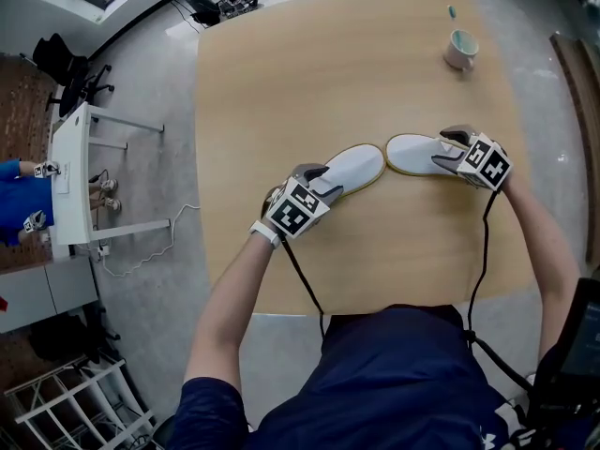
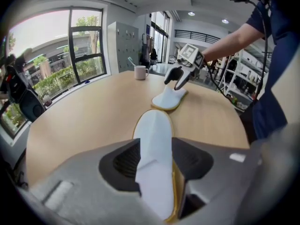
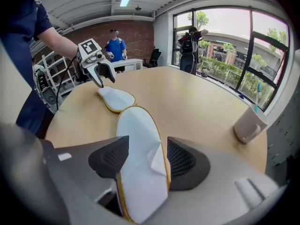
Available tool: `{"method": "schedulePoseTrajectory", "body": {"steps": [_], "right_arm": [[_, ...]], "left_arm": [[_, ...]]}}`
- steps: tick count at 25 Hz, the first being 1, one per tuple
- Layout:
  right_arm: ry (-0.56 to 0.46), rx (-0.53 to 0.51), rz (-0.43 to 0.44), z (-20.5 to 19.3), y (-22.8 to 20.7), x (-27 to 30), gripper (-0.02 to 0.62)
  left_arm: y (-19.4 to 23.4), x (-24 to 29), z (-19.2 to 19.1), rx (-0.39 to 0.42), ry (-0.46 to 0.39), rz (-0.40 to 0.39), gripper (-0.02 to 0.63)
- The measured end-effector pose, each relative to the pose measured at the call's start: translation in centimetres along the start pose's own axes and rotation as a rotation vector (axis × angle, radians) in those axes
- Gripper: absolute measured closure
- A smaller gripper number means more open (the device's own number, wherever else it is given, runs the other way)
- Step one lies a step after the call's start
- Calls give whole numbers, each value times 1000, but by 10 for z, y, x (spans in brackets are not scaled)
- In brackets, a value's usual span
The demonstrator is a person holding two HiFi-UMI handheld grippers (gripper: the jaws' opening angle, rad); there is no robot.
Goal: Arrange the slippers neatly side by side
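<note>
Left gripper (image 1: pixel 322 184): jaws apart, astride the heel end of the left slipper (image 1: pixel 356 168); pads not clamped on it
Right gripper (image 1: pixel 448 154): likewise spread around the heel end of the right slipper (image 1: pixel 412 153); no squeeze seen
Slippers: flat on the table (image 1: pixel 356 64), mid-table; toe to toe, nearly touching; not side by side yet
Handling: likely light, soft, thin; floppy sole, probably droops if lifted by one end; should slide easily on wood
Grip spot: heel end, across the width; mug (image 1: pixel 460 49) well apart
</note>
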State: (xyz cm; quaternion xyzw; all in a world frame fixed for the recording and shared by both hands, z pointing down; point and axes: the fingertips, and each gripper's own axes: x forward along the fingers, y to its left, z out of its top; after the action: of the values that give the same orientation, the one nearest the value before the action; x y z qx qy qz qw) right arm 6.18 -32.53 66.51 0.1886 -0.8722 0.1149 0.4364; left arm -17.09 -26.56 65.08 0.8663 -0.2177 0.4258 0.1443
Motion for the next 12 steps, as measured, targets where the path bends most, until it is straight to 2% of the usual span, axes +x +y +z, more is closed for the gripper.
{"method": "schedulePoseTrajectory", "body": {"steps": [5, 8, 12], "right_arm": [[65, -34, 41, -9, 5, 12, 331], [124, -80, 61, -24, 13, 19, 338], [111, -57, 62, -31, 18, 23, 354]], "left_arm": [[3, 10, -14, -30, 43, -13, 394], [4, 17, -23, -22, 83, -17, 399], [2, 29, -35, -11, 108, -21, 403]]}}
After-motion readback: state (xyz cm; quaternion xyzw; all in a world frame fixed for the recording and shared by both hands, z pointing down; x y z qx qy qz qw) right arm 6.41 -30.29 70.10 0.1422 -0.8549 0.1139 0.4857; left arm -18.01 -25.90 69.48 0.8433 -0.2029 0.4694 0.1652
